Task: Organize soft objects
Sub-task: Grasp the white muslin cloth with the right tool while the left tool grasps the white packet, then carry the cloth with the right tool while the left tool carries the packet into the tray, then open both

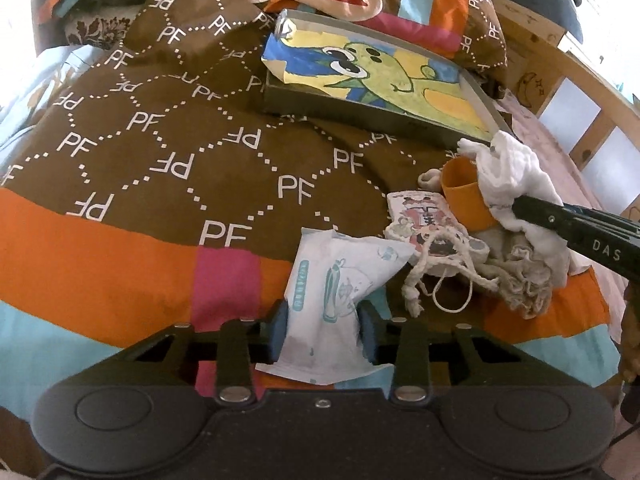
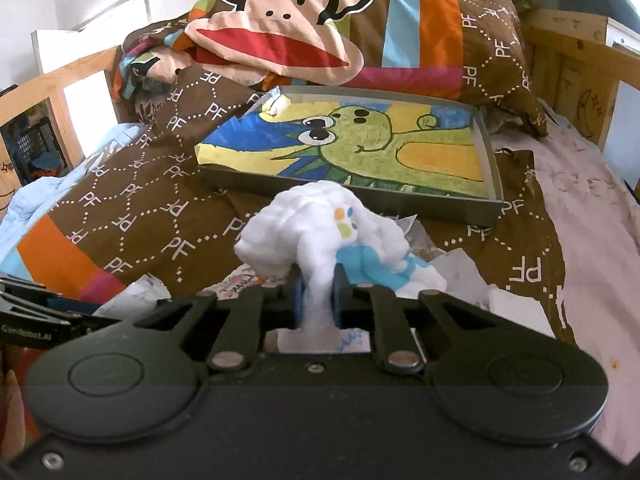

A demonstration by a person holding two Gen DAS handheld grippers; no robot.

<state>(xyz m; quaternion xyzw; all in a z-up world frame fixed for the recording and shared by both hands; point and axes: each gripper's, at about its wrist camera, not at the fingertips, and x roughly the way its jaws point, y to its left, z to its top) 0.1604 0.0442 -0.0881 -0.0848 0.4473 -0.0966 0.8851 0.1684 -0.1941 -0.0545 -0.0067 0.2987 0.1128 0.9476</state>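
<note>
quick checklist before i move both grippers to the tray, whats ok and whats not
1. Right gripper shut on the white cloth: ok.
2. Left gripper pinching the soft white packet: ok, blue fingers press its sides.
3. Packet free of the string bag: cannot tell, they lie close.
4. Orange cup clear of the cloth: not ok, the cloth drapes against it.
5. Tray has room: ok, only the dinosaur drawing lies in it.
</note>
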